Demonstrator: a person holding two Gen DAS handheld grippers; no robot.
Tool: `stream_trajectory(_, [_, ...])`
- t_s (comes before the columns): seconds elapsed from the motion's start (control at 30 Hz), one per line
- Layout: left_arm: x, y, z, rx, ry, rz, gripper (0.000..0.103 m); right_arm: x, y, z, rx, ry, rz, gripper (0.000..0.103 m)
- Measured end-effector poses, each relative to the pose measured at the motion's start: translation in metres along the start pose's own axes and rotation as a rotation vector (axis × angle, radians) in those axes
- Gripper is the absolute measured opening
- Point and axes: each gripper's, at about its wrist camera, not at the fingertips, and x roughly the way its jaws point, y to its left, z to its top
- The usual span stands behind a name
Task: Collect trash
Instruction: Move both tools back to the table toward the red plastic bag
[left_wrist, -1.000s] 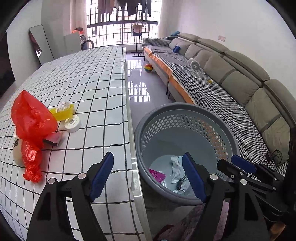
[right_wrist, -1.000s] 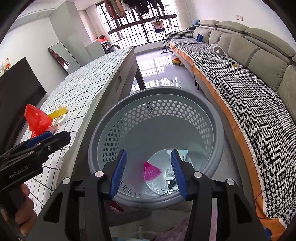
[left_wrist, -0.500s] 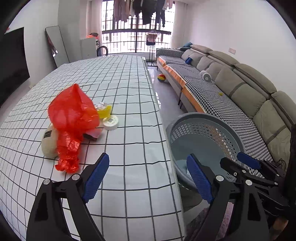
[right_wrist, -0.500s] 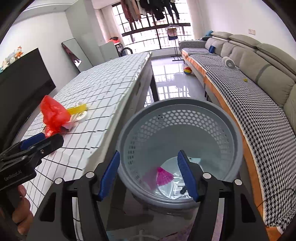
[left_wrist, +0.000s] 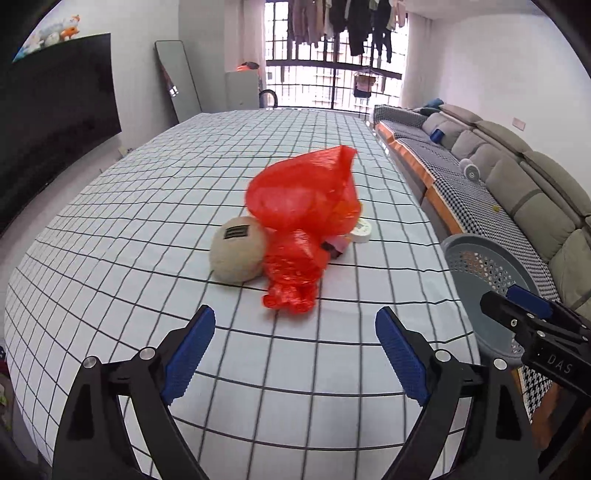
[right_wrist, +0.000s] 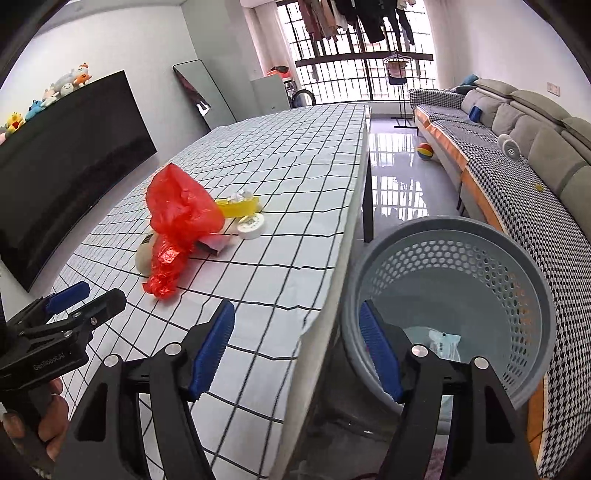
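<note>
A crumpled red plastic bag (left_wrist: 304, 218) lies on the checked tablecloth (left_wrist: 147, 206), with a beige round pouch (left_wrist: 238, 254) at its left and a white round lid (left_wrist: 360, 232) at its right. My left gripper (left_wrist: 295, 350) is open and empty, just short of the bag. In the right wrist view the bag (right_wrist: 177, 221), a yellow tray (right_wrist: 238, 206) and the lid (right_wrist: 251, 225) show. My right gripper (right_wrist: 295, 350) is open and empty over the table edge beside the grey perforated basket (right_wrist: 517, 266), which holds wrappers (right_wrist: 443, 341).
The basket (left_wrist: 476, 258) stands on the floor right of the table. A grey sofa (left_wrist: 517, 177) runs along the right wall. A dark TV (right_wrist: 66, 147) stands left. A ball (right_wrist: 424, 150) lies on the glossy floor.
Both grippers swung left from the basket toward the table. The left one now faces the red bag up close. The right one opened wider and sits over the table edge.
</note>
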Motion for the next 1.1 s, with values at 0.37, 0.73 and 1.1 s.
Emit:
stream_trajectory(0.37, [0.004,0.073,-0.005,-0.112,0.008,0.068,0.087,0.038,0.072,0.02,-0.108,0.055,0.07,0.067])
stream_trajectory(0.73, [0.01,0.111,-0.002,-0.153,0.005,0.103,0.087,0.085,0.136,0.039,-0.221,0.131,0.112,0.067])
stream_trajectory(1.1, [0.021,0.13,-0.002,-0.182,0.022,0.099,0.087,0.122,0.152,0.05,-0.21,0.198,0.066,0.067])
